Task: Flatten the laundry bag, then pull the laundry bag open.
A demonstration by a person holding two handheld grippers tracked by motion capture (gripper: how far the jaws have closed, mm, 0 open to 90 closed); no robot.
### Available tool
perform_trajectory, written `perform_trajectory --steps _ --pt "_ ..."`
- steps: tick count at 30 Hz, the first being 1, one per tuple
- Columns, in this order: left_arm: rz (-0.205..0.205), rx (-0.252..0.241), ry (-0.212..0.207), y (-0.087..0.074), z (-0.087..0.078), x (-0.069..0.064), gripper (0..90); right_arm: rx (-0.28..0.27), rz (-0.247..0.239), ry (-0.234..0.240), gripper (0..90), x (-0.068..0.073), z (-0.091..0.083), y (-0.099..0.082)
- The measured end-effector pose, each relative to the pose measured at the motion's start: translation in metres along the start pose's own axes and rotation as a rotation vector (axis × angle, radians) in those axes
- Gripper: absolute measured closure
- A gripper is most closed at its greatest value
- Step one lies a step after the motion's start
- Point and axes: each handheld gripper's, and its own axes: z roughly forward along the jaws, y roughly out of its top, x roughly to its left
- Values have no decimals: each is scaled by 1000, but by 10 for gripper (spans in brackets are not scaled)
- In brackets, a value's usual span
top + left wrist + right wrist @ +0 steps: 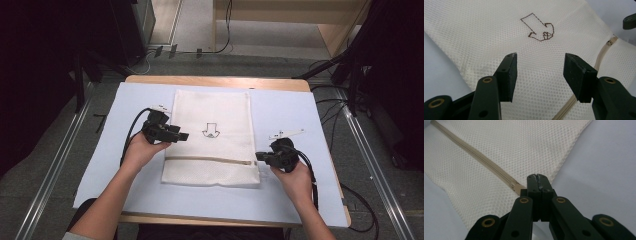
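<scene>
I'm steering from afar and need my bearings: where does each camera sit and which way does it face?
High view: above the person's side, looking forward and down on the table; forearms, both hands, left gripper and right gripper show.
Left gripper view: rides on that gripper, looks along its open jaws at the mesh bag and its arrow mark.
Right gripper view: looks along its shut jaws at the zipper near the bag's edge.
Shared: all three show the bag; both gripper views show the zipper.

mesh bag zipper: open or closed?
Closed, as far as visible. The zipper runs as one flat, unbroken tan line across the mesh bag, with no gap. The right gripper hides its end, jaws pressed together there.
</scene>
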Motion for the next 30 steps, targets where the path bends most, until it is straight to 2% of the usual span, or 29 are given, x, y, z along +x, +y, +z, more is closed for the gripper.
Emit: perform_trajectory --steps 4,5,14,17,20,23,25,27,28,30 --pt "14 10 -9 0 3 -5 459 15 6 4 900 -1 4 -1" --pt "17 11 -12 1 4 -6 459 21 14 19 900 -1 7 -2" --pt "47 17 -32 4 12 -20 460 52 24 20 900 3 14 -3" --pt "68 31 -54 6 15 -27 511 60 36 15 900 2 17 -4" --pt "101 35 -68 8 21 -37 528 59 51 12 900 2 17 -5" --pt "113 43 -74 9 24 -41 530 56 43 8 900 1 17 -6" --pt "119 46 -87 10 27 -44 555 59 56 11 900 1 17 -7" --pt "116 59 -125 11 30 -49 617 57 61 11 900 1 17 -7" --pt "123 69 -126 11 31 -52 683 55 63 12 900 1 17 -7" --pt "137 71 -136 12 35 -57 740 55 67 11 900 1 17 -7"
